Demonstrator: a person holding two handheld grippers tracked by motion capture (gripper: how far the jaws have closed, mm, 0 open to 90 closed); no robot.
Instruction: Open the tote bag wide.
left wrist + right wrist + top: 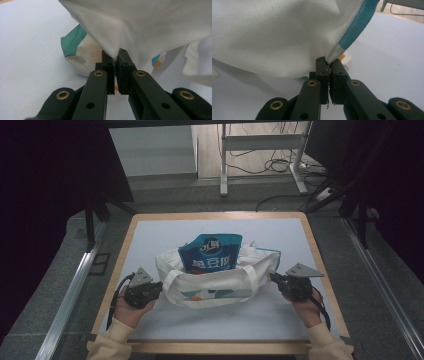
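A white cloth tote bag point(215, 282) with teal trim lies in the middle of the table, and a blue snack packet point(212, 252) sticks up out of its mouth. My left gripper point(159, 286) is at the bag's left end, shut on a pinch of the white fabric point(117, 37); the left gripper view shows the cloth caught between the left gripper's point(115, 58) black jaws. At the bag's right end my right gripper point(272, 277) is likewise shut on the bag's edge point(287, 35), cloth nipped between the right gripper's point(327, 64) jaws beside the teal band point(357, 25).
The table point(150, 235) has a pale top with a wooden rim. Beyond its far edge stand a desk frame point(260, 155) and loose cables on the floor. A metal rail point(70, 295) runs along the left side, another along the right.
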